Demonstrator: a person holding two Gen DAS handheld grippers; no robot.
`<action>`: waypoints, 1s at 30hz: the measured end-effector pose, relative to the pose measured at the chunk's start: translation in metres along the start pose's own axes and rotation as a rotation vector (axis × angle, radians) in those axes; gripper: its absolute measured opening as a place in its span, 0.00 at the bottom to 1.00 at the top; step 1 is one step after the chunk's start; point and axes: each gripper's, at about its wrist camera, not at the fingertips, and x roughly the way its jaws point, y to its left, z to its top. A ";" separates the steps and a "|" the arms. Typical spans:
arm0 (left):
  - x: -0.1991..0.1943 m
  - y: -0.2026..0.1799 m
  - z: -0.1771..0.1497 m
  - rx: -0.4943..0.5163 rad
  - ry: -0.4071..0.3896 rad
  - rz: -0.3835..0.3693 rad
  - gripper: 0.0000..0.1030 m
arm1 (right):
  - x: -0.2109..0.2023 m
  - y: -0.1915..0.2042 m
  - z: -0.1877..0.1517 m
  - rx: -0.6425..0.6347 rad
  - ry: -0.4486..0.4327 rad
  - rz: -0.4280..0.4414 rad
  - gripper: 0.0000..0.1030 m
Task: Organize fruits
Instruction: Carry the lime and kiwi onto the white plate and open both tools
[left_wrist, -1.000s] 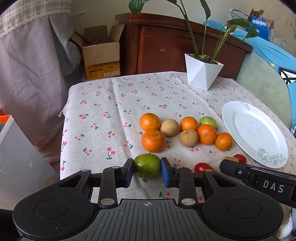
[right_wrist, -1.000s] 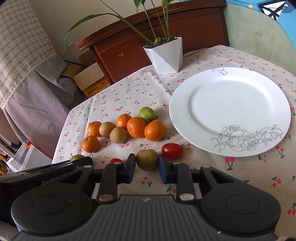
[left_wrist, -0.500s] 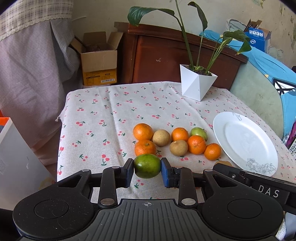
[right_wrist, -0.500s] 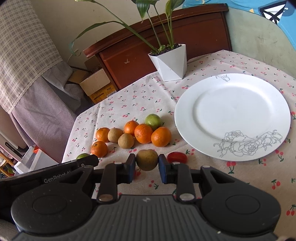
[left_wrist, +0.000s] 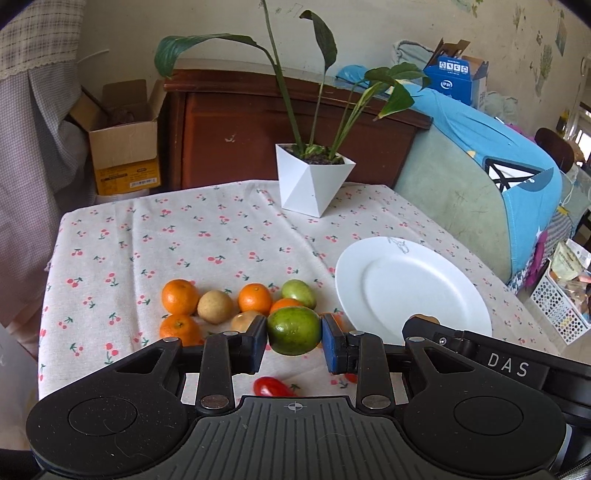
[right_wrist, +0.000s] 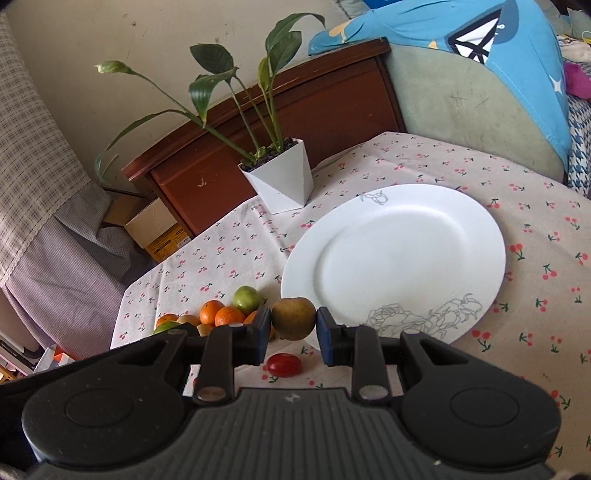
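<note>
Left gripper (left_wrist: 294, 336) fingers clamped on a green citrus (left_wrist: 294, 331), right gripper (right_wrist: 293, 325) fingers pinching a brownish fruit (right_wrist: 294, 318), both lifted off the worktop (left_wrist: 207, 236). Looks like mid-carry w/ the white plate (right_wrist: 399, 254) just ahead. Rest of the fruit pile (left_wrist: 236, 306) sits left of it, cherry tomato (right_wrist: 283, 364) below. Next imo: lower over the plate, then let go gently so nothing rolls.

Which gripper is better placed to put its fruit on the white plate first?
Right, probably. The right gripper holds its brown fruit right at the white plate's near rim. The left gripper, holding a green fruit, sits above the fruit cluster, farther off.
</note>
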 end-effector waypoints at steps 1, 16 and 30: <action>0.002 -0.004 0.001 0.003 0.001 -0.015 0.28 | -0.001 -0.003 0.001 0.010 -0.005 -0.007 0.26; 0.047 -0.047 0.004 0.079 0.045 -0.111 0.28 | 0.002 -0.048 0.007 0.156 -0.008 -0.104 0.26; 0.047 -0.052 0.009 0.062 0.039 -0.109 0.40 | 0.000 -0.049 0.007 0.174 -0.014 -0.112 0.32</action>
